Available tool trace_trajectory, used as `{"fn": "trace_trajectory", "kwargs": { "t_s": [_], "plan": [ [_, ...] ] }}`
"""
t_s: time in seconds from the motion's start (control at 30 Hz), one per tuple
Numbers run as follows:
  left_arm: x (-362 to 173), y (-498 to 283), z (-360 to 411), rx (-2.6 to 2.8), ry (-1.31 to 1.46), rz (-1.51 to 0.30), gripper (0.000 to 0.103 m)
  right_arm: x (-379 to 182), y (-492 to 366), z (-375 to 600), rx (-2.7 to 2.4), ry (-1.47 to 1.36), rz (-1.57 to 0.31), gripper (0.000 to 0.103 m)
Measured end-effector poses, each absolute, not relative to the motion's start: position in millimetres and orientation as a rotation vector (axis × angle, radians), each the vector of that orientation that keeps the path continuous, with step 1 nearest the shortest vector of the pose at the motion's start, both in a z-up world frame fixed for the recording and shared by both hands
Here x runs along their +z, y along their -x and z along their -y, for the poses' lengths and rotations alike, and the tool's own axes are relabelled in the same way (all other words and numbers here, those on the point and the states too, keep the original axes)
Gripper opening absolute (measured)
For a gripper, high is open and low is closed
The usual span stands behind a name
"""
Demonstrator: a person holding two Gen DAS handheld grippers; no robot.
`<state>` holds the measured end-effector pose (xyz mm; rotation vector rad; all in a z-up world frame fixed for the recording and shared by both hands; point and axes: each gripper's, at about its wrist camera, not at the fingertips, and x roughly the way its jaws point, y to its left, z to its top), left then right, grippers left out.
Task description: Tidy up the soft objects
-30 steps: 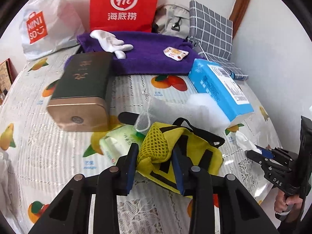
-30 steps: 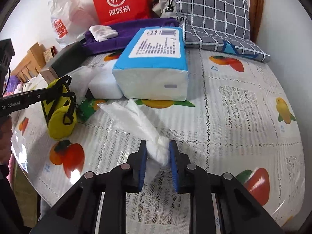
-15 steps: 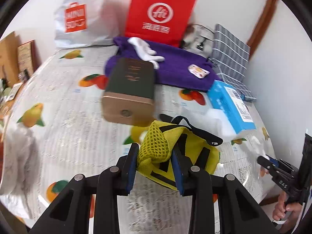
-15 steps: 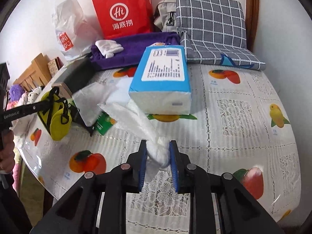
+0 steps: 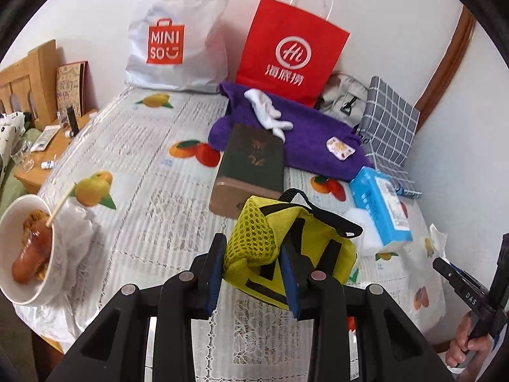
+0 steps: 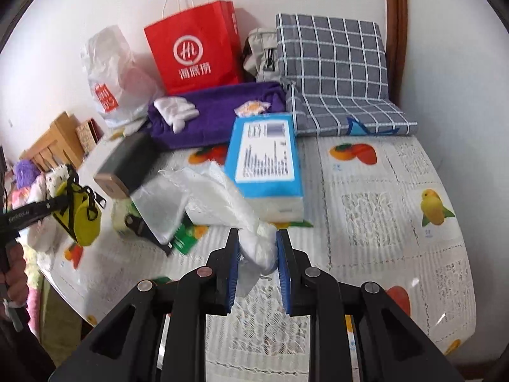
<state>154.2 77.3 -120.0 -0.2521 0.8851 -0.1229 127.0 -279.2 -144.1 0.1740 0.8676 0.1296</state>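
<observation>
My left gripper [image 5: 253,256] is shut on a yellow mesh pouch [image 5: 305,254] with black straps, held above the table; the same pouch [image 6: 81,219] hangs at the left of the right wrist view. My right gripper [image 6: 257,248] is shut on the twisted end of a white plastic bag [image 6: 216,191], lifted over the fruit-print tablecloth [image 6: 381,197]. A purple towel [image 5: 305,140] lies at the back with white gloves [image 5: 267,114] on it. A grey checked cushion [image 6: 331,60] leans in the far right corner.
A blue tissue pack [image 6: 265,156] and a dark green box [image 5: 251,165] lie mid-table. A red paper bag [image 5: 289,51] and a white shopping bag [image 5: 171,38] stand against the wall. A bowl of food [image 5: 28,254] sits near the left table edge.
Both grippers have risen with their loads. The left one has also drawn back and rolled, so more of the table's left side and the bowl now show.
</observation>
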Motion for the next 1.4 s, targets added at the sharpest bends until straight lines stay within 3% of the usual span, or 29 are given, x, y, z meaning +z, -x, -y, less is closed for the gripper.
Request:
{"fn": "trace_trajectory", "kwargs": {
  "t_s": [0.6, 1.4],
  "plan": [
    [-73, -168, -62, -0.166, 0.229, -0.813, 0.031, -111, -158, 274, 0.142, -0.201, -0.862, 0.023],
    [-47, -232, -61, -0.164, 0.208, -0.790, 0.031, -77, -228, 250, 0.165, -0.119, -0.793, 0.023]
  ]
}}
